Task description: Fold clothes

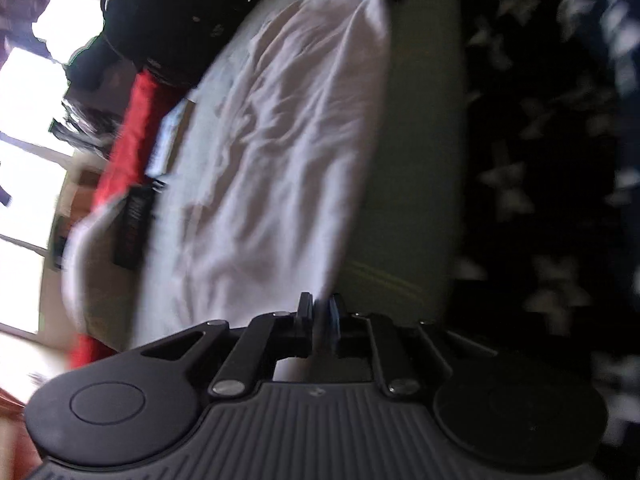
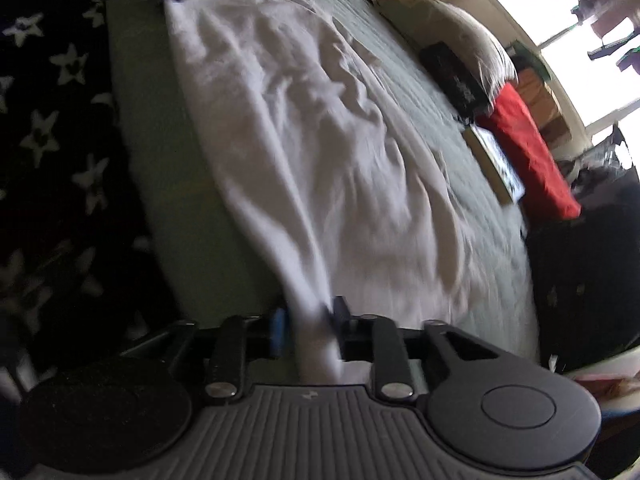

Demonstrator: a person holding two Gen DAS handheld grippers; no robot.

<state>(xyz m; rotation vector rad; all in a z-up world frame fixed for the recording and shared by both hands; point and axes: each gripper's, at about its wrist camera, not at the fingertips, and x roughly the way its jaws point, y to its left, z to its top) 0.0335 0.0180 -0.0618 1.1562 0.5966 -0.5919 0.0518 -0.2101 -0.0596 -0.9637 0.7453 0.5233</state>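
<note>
- White garment (image 1: pixel 288 152) lies spread and wrinkled on the bed (image 1: pixel 416 160); near edge is lifted between the two tools, close to the bed's side edge.
- Left gripper (image 1: pixel 320 312): fingers clenched on one corner of that edge, cloth pinched thin.
- Right gripper (image 2: pixel 308 320): fingers stand apart with a thick bunch of cloth running between them; I can't tell if the pads actually press on it.
- Risk 1: if the right side is loose, that corner drops out mid-carry and the fold goes skewed, one side held and the other trailing.
- Risk 2: left pinch looks shallow, right at the hem; a tug could pull it free.
- Risk 3: wrinkles get trapped under the fold if the cloth isn't tensioned first.
- Risk 4: the edge hangs near the side of the bed, so a slip could send cloth to the star-patterned rug (image 2: pixel 52 128).
</note>
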